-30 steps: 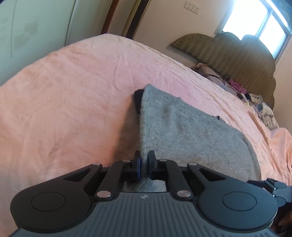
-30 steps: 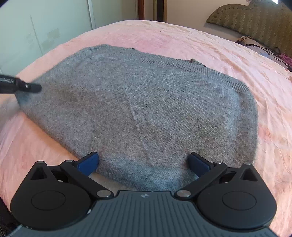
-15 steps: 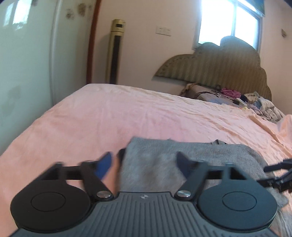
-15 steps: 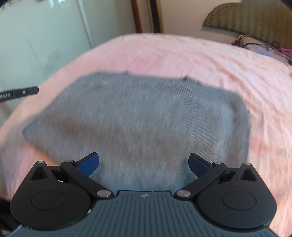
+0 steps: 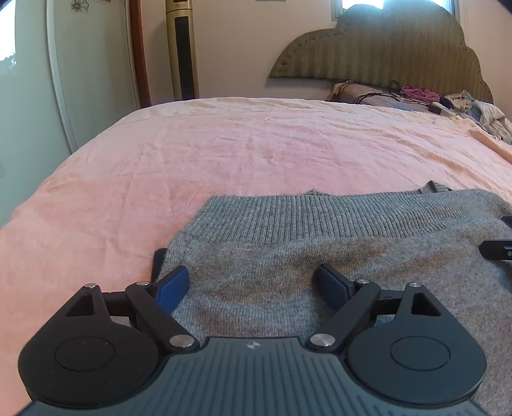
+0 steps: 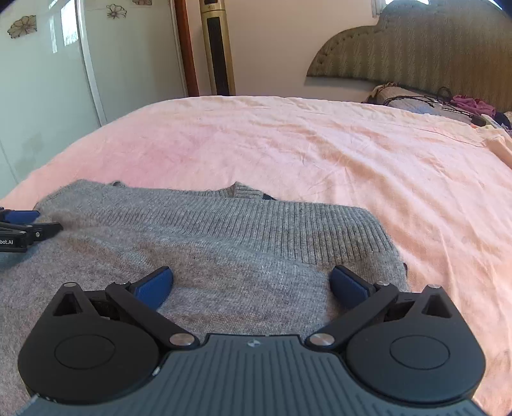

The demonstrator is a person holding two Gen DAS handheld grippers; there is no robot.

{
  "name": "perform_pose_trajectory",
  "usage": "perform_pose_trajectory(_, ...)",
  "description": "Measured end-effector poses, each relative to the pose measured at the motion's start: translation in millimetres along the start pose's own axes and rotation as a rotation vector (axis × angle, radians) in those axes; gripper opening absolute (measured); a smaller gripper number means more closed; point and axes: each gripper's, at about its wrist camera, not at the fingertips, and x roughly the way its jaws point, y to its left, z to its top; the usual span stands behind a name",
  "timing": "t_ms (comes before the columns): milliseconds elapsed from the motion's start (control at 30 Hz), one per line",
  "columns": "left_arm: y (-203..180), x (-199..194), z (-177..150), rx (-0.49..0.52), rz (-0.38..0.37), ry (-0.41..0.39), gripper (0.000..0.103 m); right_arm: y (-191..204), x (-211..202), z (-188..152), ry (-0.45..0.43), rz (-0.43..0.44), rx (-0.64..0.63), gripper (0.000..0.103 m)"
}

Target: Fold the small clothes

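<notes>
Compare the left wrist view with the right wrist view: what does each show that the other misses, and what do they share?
Only the left wrist view shows the left gripper head-on, jaws opening with nothing pinched, and the sweater's left edge. Only the right wrist view shows the right gripper head-on, jaws wide and empty, flower decals on the wardrobe, and the sweater's right edge. Both share the grey sweater, pink bedsheet, headboard and tower fan.

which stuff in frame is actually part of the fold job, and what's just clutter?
Job:
- grey sweater, folded, flat on the pink bed sheet
- left gripper, jaws opening, nothing pinched
- right gripper, jaws wide, nothing gripped

Clutter:
- pile of clothes and cables by the headboard
- gold tower fan
- wardrobe door
</notes>
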Motion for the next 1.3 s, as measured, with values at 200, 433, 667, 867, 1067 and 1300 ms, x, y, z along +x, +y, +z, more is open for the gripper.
perform_pose_trajectory(200, 30.5, -100.1, -43.3, -0.357, -0.067, -0.069, 0.088, 8.2, -52.5, -5.6, -0.040, 0.026, 0.134, 0.103)
perform_pose_trajectory(433, 63.1, -158.8, -109.0, -0.797, -0.121, -0.026, 0.088, 33.0, -62.6, -27.0, -0.010, 0.080, 0.082, 0.103)
perform_pose_trajectory(667, 71.2, -136.2, -121.5, -1.014, -0.218, 0.053, 0.088, 51.7, -54.3, -47.7, -0.066, 0.020, -0.048, 0.103)
perform_pose_trajectory(867, 58.3, -104.9, -96.0, -1.016, -0.179, 0.071, 0.026, 44.2, -56.1, -48.1, -0.081, 0.055, -0.004, 0.103)
perform_pose_trajectory(1067, 24.6, -106.4, -70.8, -0.754, -0.058, 0.071, 0.006, 37.3, -60.2, -47.2, -0.088, 0.084, 0.038, 0.103)
perform_pose_trajectory(1300, -110.4, -131.4, -31.1, -0.089, -0.285, -0.093, 0.006, -21.0, -63.2, 0.9, 0.054, 0.518, 0.467, 0.103)
